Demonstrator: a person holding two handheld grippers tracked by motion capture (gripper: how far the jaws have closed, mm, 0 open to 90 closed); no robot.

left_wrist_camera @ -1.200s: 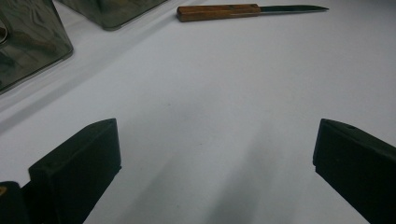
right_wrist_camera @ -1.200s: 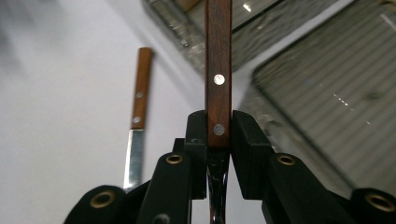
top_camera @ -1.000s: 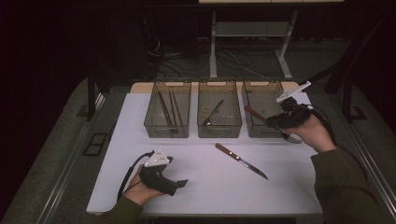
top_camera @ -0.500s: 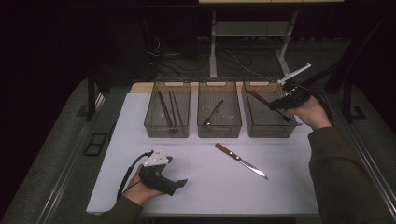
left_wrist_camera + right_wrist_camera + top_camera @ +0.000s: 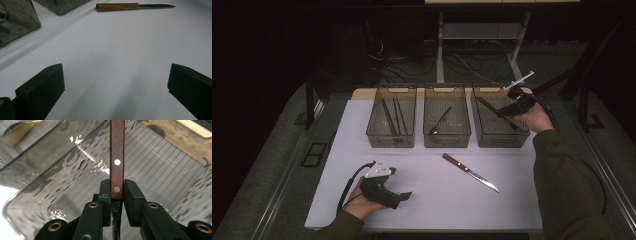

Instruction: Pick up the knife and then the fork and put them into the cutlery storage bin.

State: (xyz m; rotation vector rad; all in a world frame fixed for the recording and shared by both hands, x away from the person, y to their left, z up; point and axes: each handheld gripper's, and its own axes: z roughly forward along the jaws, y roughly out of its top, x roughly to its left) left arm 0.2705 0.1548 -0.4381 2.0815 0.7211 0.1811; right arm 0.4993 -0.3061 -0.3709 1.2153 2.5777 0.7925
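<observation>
- The right gripper (image 5: 507,111) has its jaws clamped narrow on a wooden-handled knife (image 5: 117,152), gripping it where the handle meets the blade; the handle juts out past the pads, the blade runs back under the gripper body
- Taking the right-hand bin (image 5: 499,140) as landmark: the held knife hangs over its open top, tilted, handle towards the far left corner; in the right gripper view the bin's ribbed floor (image 5: 155,167) lies just below it
- A second knife (image 5: 469,171) lies flat on the white mat (image 5: 432,200), in front of that bin and to its left, well apart from it
- The left gripper (image 5: 399,196) rests on the mat far to the left of the bin, nearer the person, jaws spread wide with nothing between them
- Handling, as a judgement: the knife looks stiff and light, handle-heavy; the smooth blade would slip, so the riveted wood is the surer hold
- The edge and point could scratch or snag the bin's thin plastic wall, so it is best lowered flat, lengthways
</observation>
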